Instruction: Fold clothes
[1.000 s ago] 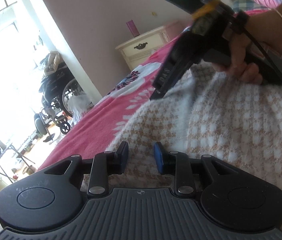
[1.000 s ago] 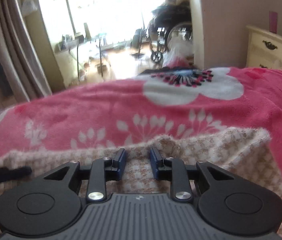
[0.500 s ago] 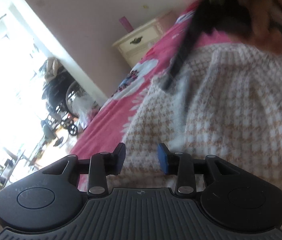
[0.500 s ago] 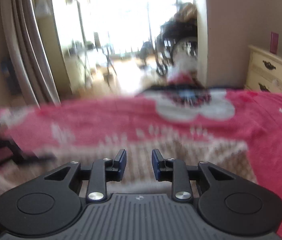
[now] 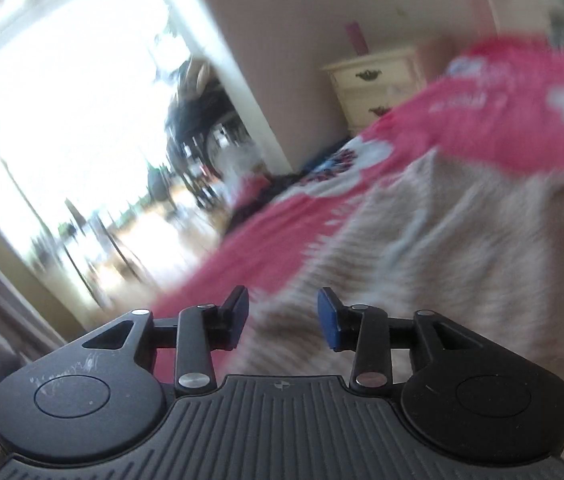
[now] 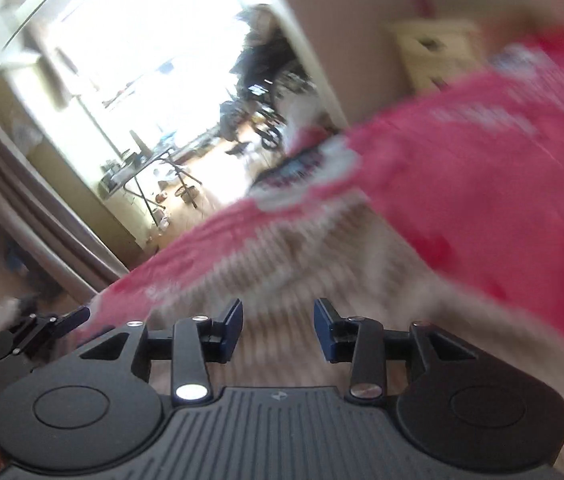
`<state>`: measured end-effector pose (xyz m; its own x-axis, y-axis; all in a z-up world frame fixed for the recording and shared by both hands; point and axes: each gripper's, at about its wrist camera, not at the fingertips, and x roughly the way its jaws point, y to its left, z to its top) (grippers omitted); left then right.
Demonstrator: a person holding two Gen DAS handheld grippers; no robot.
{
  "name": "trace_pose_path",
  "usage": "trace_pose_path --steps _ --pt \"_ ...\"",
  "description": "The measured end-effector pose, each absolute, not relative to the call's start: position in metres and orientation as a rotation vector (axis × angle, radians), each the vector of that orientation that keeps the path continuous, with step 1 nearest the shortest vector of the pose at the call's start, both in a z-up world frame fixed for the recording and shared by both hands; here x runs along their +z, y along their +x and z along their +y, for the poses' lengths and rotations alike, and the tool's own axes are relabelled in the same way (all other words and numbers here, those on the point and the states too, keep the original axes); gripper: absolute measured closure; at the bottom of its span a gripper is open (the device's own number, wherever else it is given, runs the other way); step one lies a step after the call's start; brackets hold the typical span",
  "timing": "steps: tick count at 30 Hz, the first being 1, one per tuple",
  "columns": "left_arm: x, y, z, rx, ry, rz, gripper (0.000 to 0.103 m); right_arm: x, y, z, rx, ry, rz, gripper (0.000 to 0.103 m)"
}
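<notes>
While both views smear with motion blur, the layout reads well enough. Left wrist view: left gripper (image 5: pixel 283 314) has its jaws apart and opening, nothing pinched between them, blurred knit showing through the gap. The garment (image 5: pixel 462 248), a beige-and-white checked knit, lies on the pink floral bedspread (image 5: pixel 502 92), spread to the right of the fingers and reaching under them. Cream nightstand (image 5: pixel 374 80) against the wall behind, bright doorway (image 5: pixel 62 128) to the left.

Right wrist view: right gripper (image 6: pixel 277 330) likewise has jaws apart and opening, empty; the knit (image 6: pixel 322 256) sits beneath and ahead, pink bedspread (image 6: pixel 482 168) beyond it. The left gripper (image 6: pixel 38 330) peeks in at the left edge.

Progress judgement: the garment looks released and lying flat, probably between folds; whether any fold is finished cannot be told through the blur. More folding likely remains. Fabric looks thick, soft, fuzzy, with a fine check pattern.
</notes>
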<state>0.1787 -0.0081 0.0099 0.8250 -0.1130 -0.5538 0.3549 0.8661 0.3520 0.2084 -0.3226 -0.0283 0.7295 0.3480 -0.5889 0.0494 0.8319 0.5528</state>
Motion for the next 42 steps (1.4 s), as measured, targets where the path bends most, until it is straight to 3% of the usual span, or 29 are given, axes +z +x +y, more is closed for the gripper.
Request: trace_pose_path --steps 4,9,18,26,42 --pt "0.021 0.115 0.005 -0.346 0.293 0.679 0.054 -0.043 0.112 -0.373 0.077 0.747 0.846 0.061" --pt "-0.002 0.051 0.018 -0.414 0.134 0.920 0.054 -0.058 0.010 -0.406 -0.070 0.860 0.867 0.060" --pt "-0.054 -0.009 0.028 -0.461 -0.185 1.237 0.053 -0.079 -0.044 -0.423 -0.195 0.889 0.870 0.053" --pt "-0.091 -0.028 0.029 -0.542 -0.473 1.338 0.053 -0.103 -0.060 -0.427 -0.228 0.962 0.861 0.046" --pt "-0.114 -0.016 0.019 -0.534 -0.694 1.195 0.053 -0.127 -0.063 -0.434 -0.222 1.028 0.842 0.044"
